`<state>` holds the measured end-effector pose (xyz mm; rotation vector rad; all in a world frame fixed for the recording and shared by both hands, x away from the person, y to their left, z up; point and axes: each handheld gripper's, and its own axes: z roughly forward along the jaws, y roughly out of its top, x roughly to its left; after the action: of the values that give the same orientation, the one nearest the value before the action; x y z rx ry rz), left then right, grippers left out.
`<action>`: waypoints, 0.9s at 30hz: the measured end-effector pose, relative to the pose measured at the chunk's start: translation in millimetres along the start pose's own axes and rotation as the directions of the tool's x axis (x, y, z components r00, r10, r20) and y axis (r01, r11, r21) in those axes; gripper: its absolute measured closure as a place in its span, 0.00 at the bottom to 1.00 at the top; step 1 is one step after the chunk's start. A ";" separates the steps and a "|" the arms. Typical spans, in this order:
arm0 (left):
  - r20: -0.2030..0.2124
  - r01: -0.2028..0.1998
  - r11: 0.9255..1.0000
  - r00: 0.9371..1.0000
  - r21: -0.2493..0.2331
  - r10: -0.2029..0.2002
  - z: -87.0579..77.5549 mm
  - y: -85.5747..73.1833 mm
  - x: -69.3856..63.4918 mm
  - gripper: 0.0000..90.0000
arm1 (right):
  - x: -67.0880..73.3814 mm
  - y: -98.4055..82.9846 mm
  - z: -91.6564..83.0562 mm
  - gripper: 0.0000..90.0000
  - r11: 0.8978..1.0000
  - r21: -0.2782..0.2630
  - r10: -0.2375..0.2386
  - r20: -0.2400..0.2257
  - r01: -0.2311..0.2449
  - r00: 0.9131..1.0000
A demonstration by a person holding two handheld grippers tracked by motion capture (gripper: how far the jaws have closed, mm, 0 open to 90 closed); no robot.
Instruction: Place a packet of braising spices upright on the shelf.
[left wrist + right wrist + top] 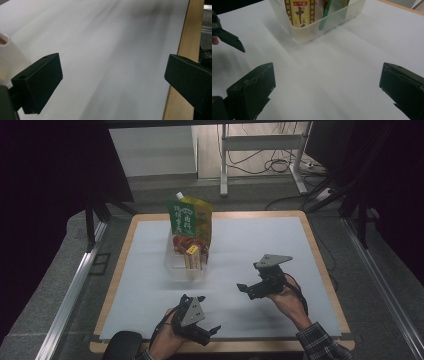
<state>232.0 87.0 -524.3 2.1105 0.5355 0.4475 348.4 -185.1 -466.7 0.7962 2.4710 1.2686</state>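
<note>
Lab-like recording room: dark curtains, loose floor cables, metal frame legs, white-topped table.

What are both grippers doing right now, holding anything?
Left gripper: open, empty, above the white table mat.
Right gripper: open, empty, facing the clear plastic bin.

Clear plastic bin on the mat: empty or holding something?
Holding things. The clear bin has a green pouch standing upright in it, plus a yellow box and red packets.
</note>
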 end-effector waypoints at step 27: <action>0.008 0.011 1.000 1.000 0.015 -0.011 1.4 -1.2 1.9 0.01 | -2.1 -59.6 -35.4 0.00 0.998 0.068 0.012 0.062 -0.016 0.998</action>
<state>234.0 87.7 -525.8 2.1219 0.5469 0.4299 313.0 -238.2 -494.1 0.8579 2.4757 1.1526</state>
